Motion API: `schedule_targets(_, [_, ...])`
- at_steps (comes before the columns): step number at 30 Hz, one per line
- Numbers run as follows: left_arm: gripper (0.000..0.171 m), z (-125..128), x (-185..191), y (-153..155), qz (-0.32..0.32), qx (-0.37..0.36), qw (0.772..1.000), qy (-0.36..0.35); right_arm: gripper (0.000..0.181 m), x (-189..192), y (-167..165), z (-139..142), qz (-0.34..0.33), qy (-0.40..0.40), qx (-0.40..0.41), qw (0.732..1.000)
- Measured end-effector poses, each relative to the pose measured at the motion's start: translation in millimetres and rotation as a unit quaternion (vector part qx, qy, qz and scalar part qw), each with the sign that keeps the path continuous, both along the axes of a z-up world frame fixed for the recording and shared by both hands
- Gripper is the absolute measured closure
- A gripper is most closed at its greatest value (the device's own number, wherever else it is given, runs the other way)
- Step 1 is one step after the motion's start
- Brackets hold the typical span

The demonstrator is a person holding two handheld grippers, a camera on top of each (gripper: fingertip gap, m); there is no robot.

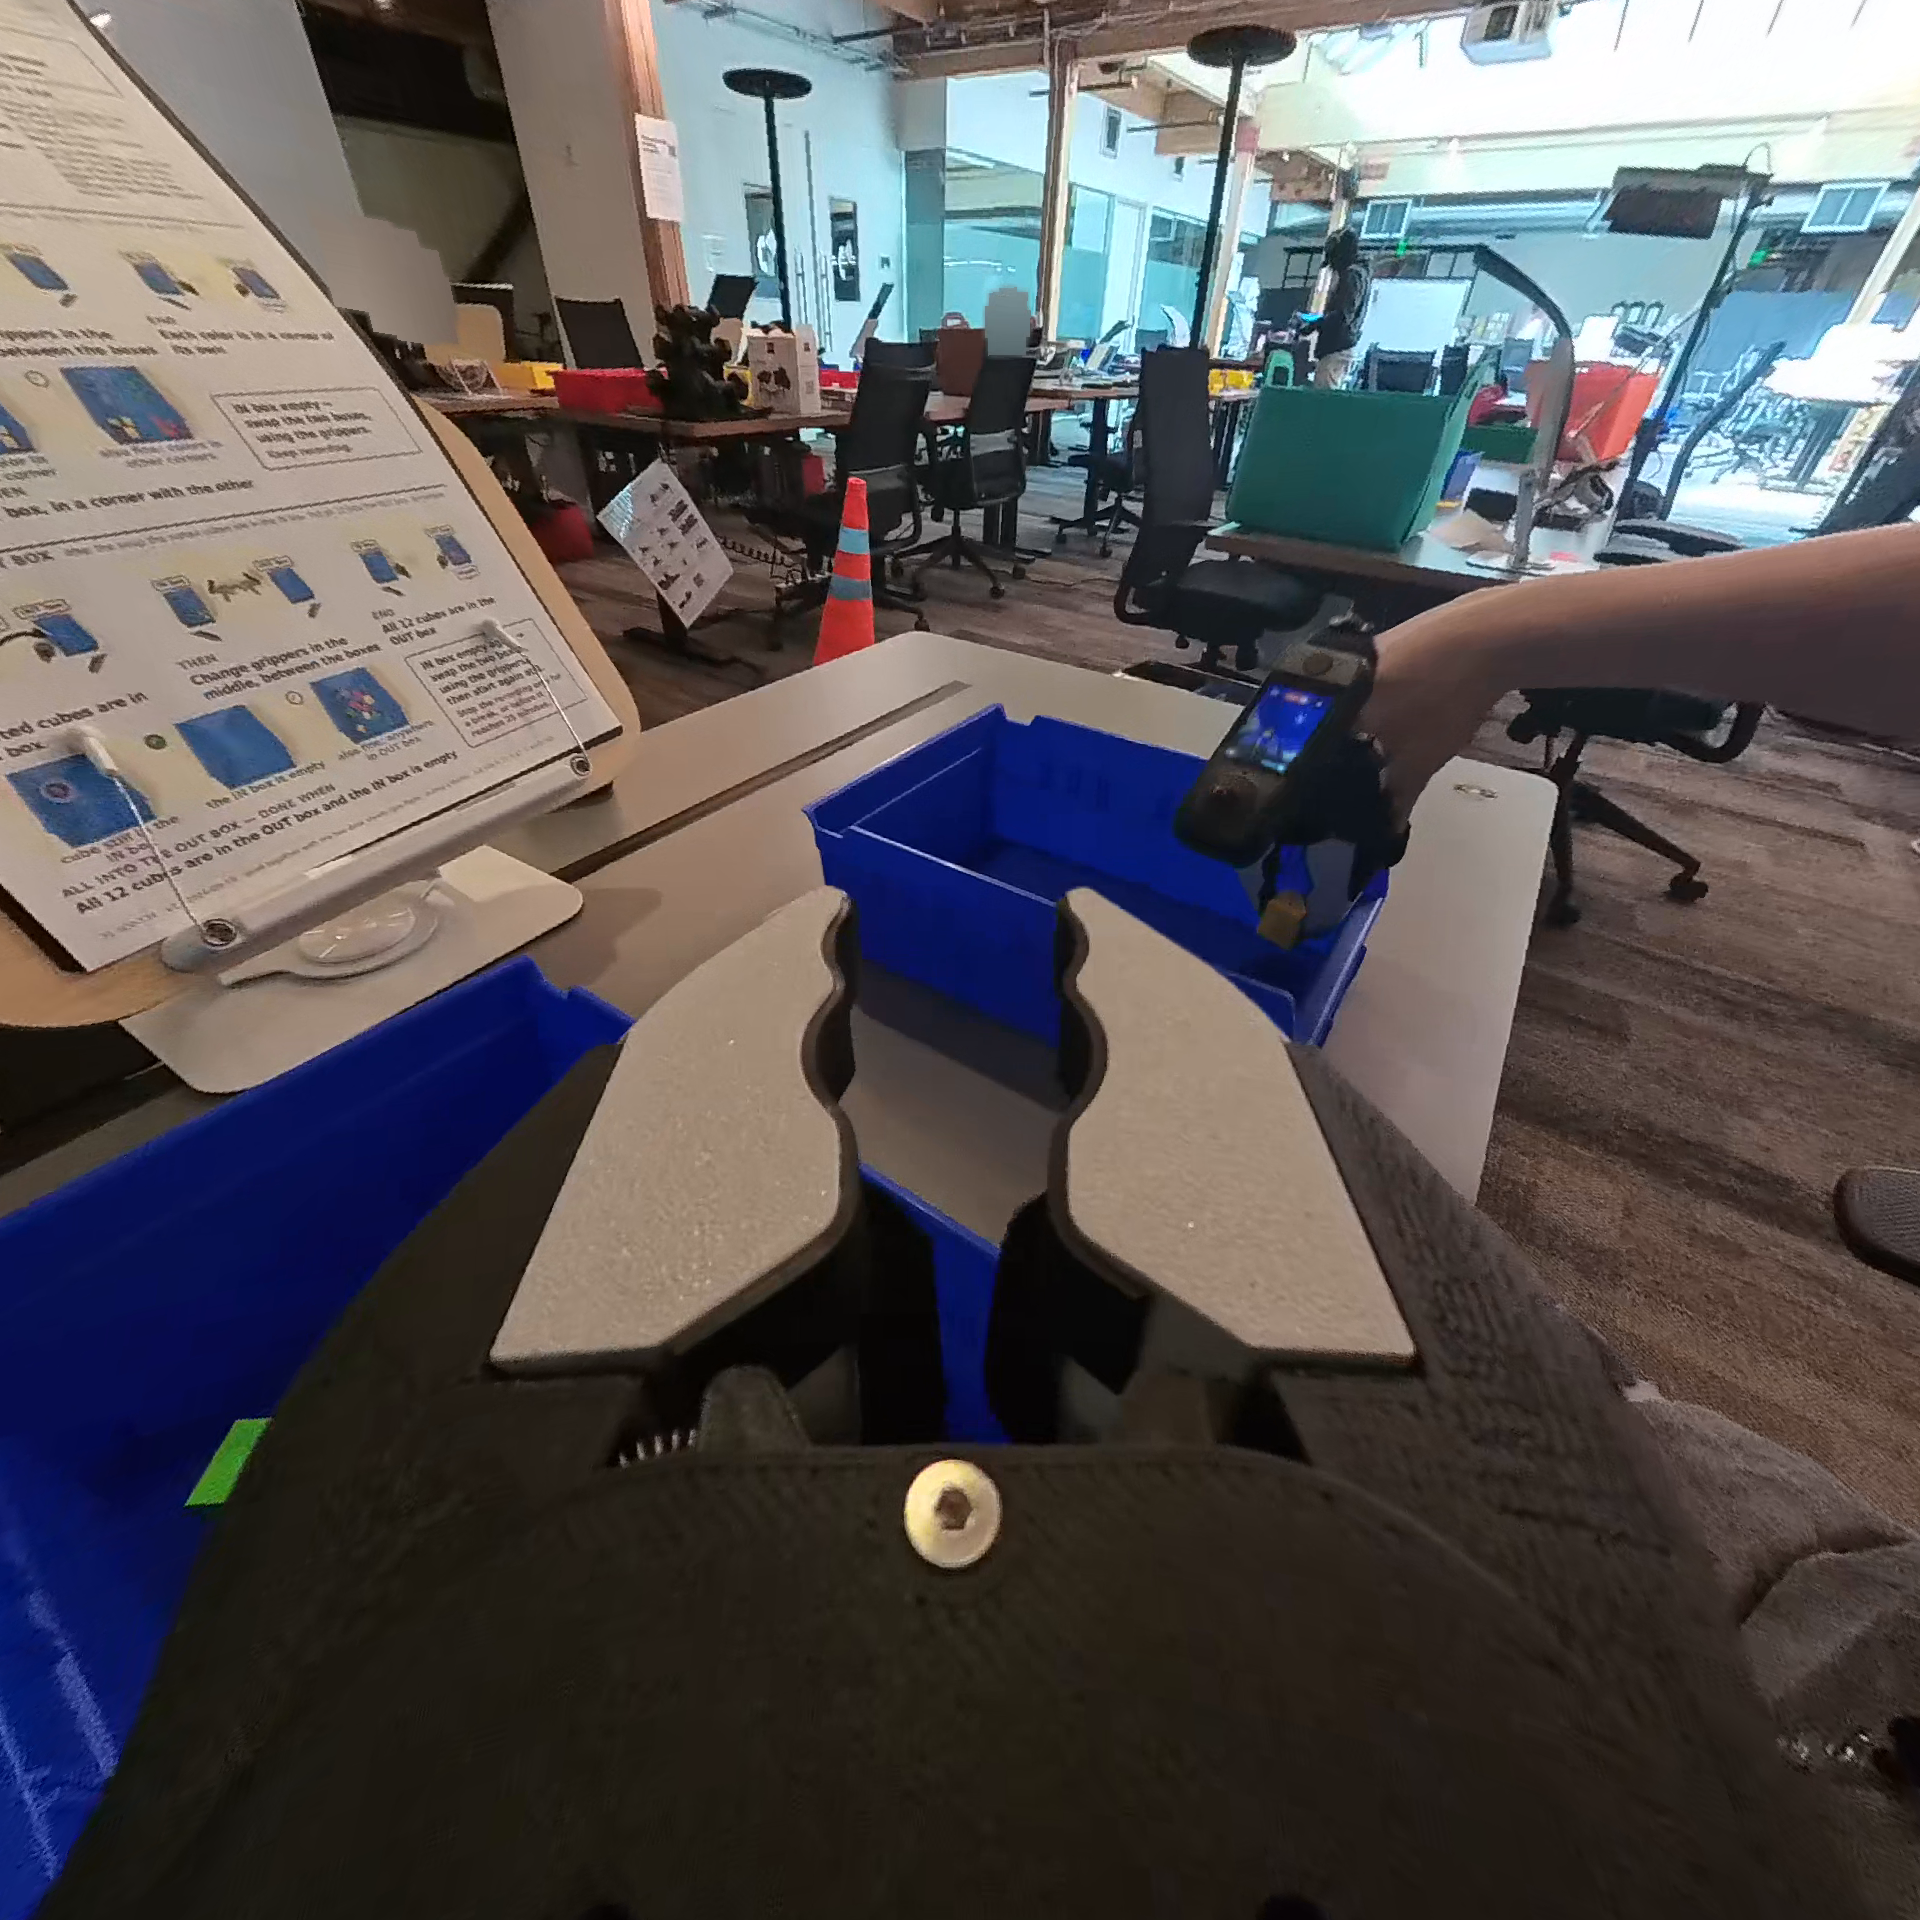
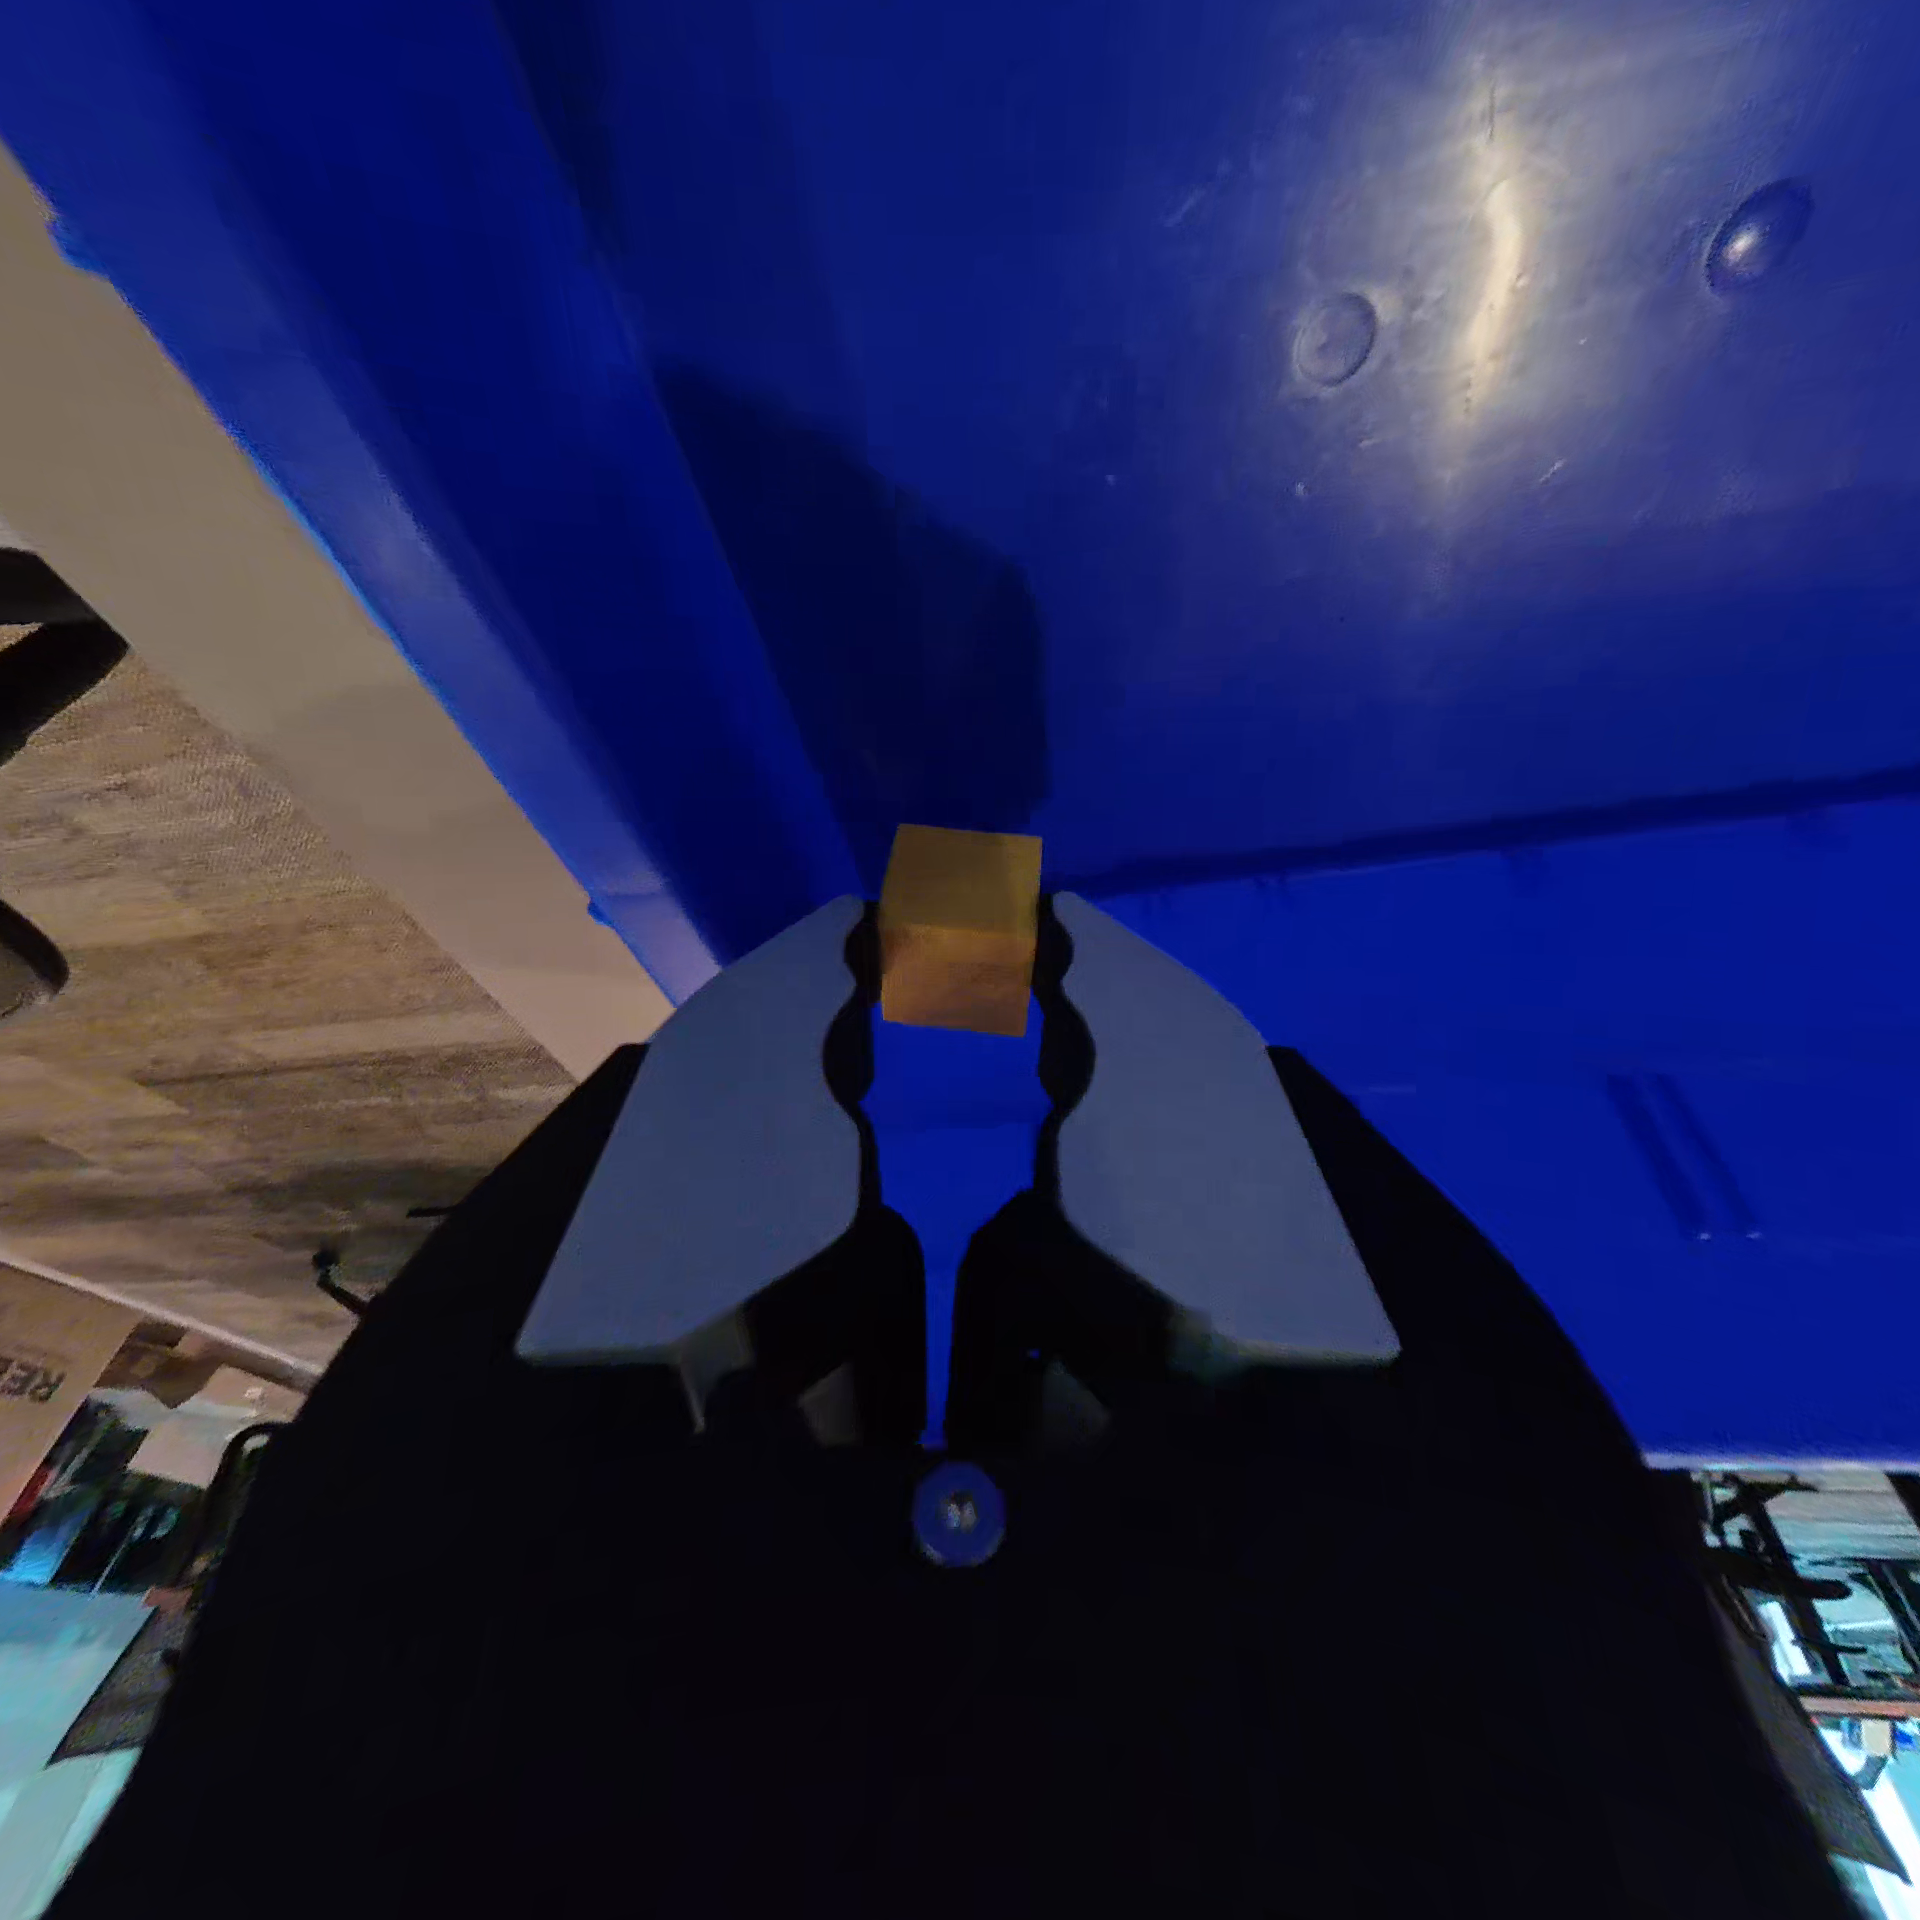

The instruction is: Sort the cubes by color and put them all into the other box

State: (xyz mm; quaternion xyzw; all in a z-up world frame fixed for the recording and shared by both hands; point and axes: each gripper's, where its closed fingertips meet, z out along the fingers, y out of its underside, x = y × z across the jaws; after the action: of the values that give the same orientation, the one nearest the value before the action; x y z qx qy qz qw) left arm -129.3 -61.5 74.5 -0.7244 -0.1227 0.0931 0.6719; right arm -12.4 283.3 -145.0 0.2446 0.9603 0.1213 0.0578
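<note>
A wide grey table (image 1: pixel 727 727) fills the middle of the left wrist view, and two deep blue plastic bins stand on it. The nearer blue bin (image 1: pixel 260 1195) takes the lower left of that frame, mostly hidden behind the left tool; only its wall and a green tape tab show, so its contents cannot be told. The farther blue bin (image 1: pixel 935 935) sits at centre right, and what shows of its floor is bare (the right wrist view shows the same glossy blue floor and walls (image 2: pixel 1351 520) from inside).

At upper left a white printed instruction sheet on a tilted stand (image 1: pixel 260 520) rests on the table.

The left tool (image 1: pixel 956 935), black with two grey foam-faced fingers, hangs over the gap between the bins, fingers spread with nothing between them.

The right tool (image 2: pixel 958 914), held by a person's bare forearm (image 1: pixel 1662 623), reaches down into the farther bin at its right-hand corner. Its tips pinch one small yellow cube (image 2: pixel 958 930), low beside the bin's wall and corner.
</note>
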Motion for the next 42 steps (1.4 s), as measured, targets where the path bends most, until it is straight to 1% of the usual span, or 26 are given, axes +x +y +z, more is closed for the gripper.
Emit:
schedule_targets(4, [0.137, 6, -1, -5, 0.006, 0.007, 1.0, 0.004, 0.153, 3, 12, -7, 0.002, -0.029, 0.022, 0.999])
schedule_targets(8, [0.14, 10, 1, -8, 0.004, 0.014, 1.0, 0.004, 0.153, 5, 12, -8, 0.008, -0.048, 0.017, 0.999])
schedule_targets(13, [0.14, 9, 1, -9, 0.002, 0.014, 1.0, -0.004, 0.152, 9, 14, -7, 0.017, -0.077, 0.037, 0.996])
schedule_targets(16, [0.14, 7, 1, -9, 0.0, 0.007, 1.0, -0.005, 0.145, 8, 15, -8, -0.002, -0.081, 0.04, 0.996])
schedule_targets(19, [0.14, 3, 0, -9, 0.003, -0.005, 1.0, -0.009, 0.139, 5, 14, -4, -0.021, -0.075, 0.022, 0.997])
schedule_targets(22, [0.141, -9, -7, -13, 0.011, -0.044, 0.999, -0.01, 0.139, 1, 11, 6, -0.027, -0.055, 0.002, 0.998])
schedule_targets(24, [0.141, -24, -18, -19, 0.03, -0.096, 0.995, -0.009, 0.139, -4, 6, 16, -0.033, -0.029, -0.022, 0.999])
schedule_targets(26, [0.14, -44, -30, -26, 0.046, -0.157, 0.986, -0.017, 0.14, -15, -2, 30, -0.039, 0.02, -0.054, 0.998])
schedule_targets(29, [0.137, -80, -47, -39, 0.09, -0.258, 0.961, -0.048, 0.141, -37, -20, 56, -0.039, 0.127, -0.102, 0.986])
schedule_targets(31, [0.133, -100, -55, -46, 0.122, -0.305, 0.942, -0.071, 0.143, -50, -39, 75, -0.032, 0.208, -0.144, 0.967])
schedule_targets(33, [0.131, -114, -63, -49, 0.127, -0.335, 0.931, -0.071, 0.147, -55, -62, 92, -0.024, 0.269, -0.197, 0.942])
schedule_targets(34, [0.13, -121, -68, -51, 0.121, -0.359, 0.923, -0.061, 0.147, -55, -71, 98, -0.021, 0.296, -0.217, 0.93])
schedule_targets(35, [0.13, -130, -71, -53, 0.106, -0.395, 0.911, -0.05, 0.148, -53, -80, 102, -0.017, 0.313, -0.238, 0.919])
schedule_targets(37, [0.13, -146, -77, -56, 0.065, -0.473, 0.879, -0.016, 0.148, -49, -91, 107, -0.011, 0.347, -0.261, 0.901])
schedule_targets(39, [0.132, -160, -78, -56, -0.003, -0.542, 0.84, 0.041, 0.148, -45, -101, 108, -0.005, 0.366, -0.285, 0.886])
schedule_targets(40, [0.132, -167, -78, -58, -0.041, -0.576, 0.813, 0.077, 0.148, -42, -104, 107, -0.005, 0.368, -0.297, 0.881])
schedule_targets(42, [0.136, -181, -83, -64, -0.11, -0.637, 0.748, 0.148, 0.148, -39, -105, 105, -0.011, 0.373, -0.307, 0.875])
